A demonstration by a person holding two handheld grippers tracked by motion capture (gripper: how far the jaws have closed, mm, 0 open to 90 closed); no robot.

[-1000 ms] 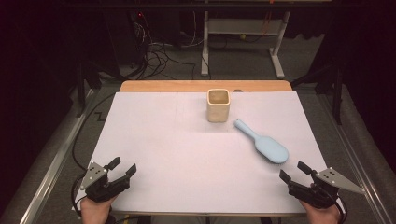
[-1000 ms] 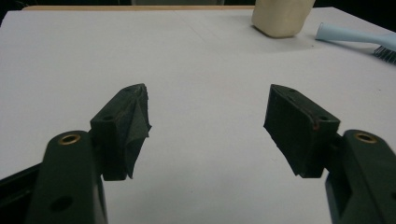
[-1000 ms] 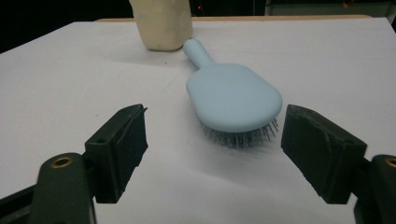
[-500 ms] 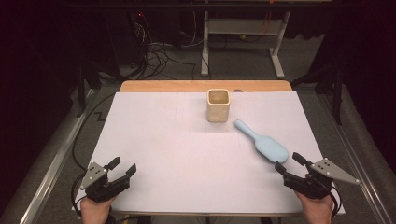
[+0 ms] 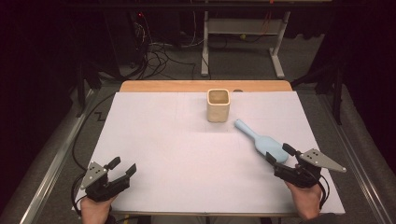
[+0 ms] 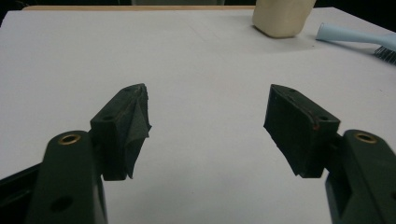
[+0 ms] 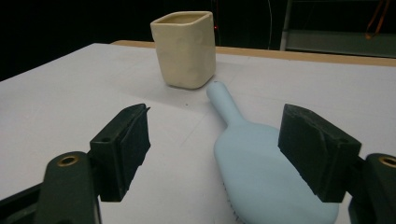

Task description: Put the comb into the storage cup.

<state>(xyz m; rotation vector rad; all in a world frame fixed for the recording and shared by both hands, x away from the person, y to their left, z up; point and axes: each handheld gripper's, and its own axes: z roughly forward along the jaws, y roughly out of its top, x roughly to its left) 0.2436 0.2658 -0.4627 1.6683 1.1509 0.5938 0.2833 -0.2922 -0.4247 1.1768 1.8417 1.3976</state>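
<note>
Worktop point(image 5: 163, 135) evenly lit from above, surroundings dark. Soft shadow beside cup point(image 7: 185, 49). Mild grain; near claw parts slightly soft.

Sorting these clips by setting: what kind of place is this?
Probably a lab or workshop recording bench, not a home. A white-covered table stands in a dark room, with loose cables on the floor and a bare metal frame behind it.

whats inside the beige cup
From the high view the beige cup stands upright and open-topped, showing only its beige inner walls and nothing sticking out. Its bottom is shadowed, so small contents cannot be ruled out.
</note>
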